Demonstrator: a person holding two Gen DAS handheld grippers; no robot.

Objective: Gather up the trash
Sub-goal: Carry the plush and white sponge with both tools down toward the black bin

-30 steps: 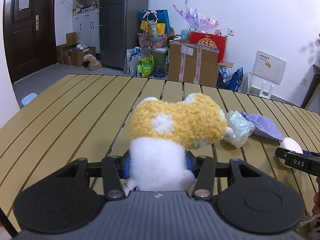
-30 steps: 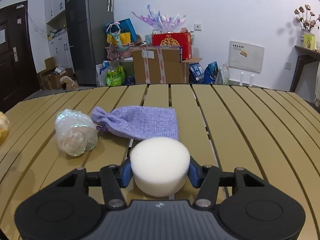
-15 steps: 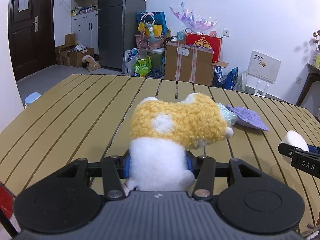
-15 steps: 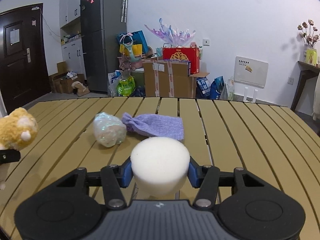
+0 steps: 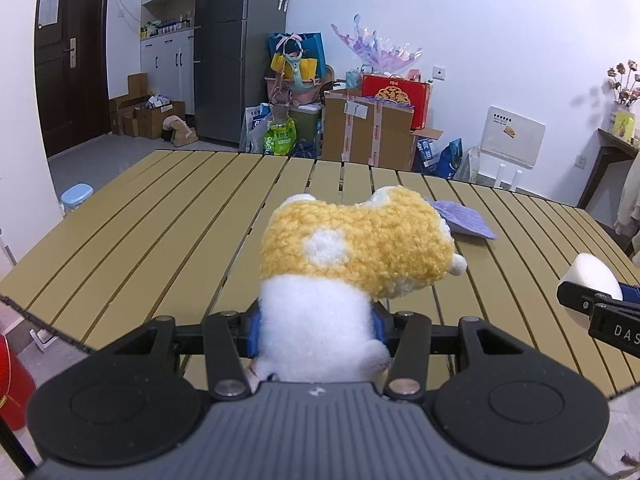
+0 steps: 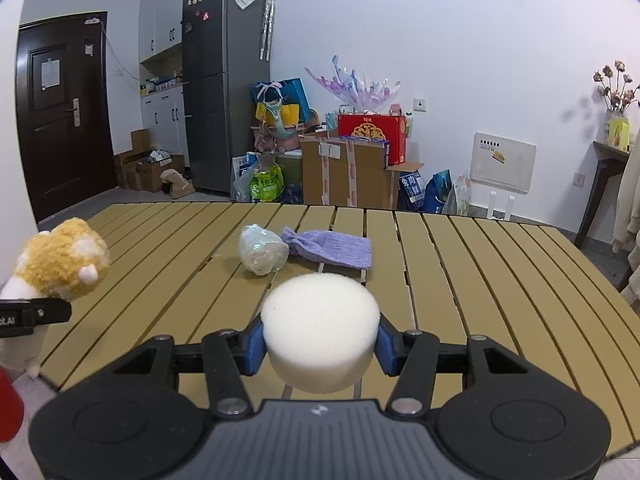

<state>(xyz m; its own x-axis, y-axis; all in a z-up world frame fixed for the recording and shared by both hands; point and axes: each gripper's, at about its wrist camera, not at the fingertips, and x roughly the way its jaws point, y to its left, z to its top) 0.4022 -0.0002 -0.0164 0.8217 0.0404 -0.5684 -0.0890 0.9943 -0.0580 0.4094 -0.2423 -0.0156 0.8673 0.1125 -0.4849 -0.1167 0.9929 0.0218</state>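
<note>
- The fluffy yellow-and-white plush toy fills the centre of the left wrist view, its white lower body pinched between the blue pads of the left gripper, whose jaws are closed against it on both sides.
- The round white foam sponge puck sits at lower centre of the right wrist view, clamped by the right gripper, with jaws pressed to its sides.
- In the middle of the right wrist view, a crumpled clear plastic wrapper ball lies on the tan slatted wooden table, touching a flat purple woven drawstring pouch to its right.
- At the left edge of that view the plush toy shows again (held off the table's edge).
- Behind the table, upper centre, taped brown cardboard boxes stand beside a tall grey refrigerator.
</note>
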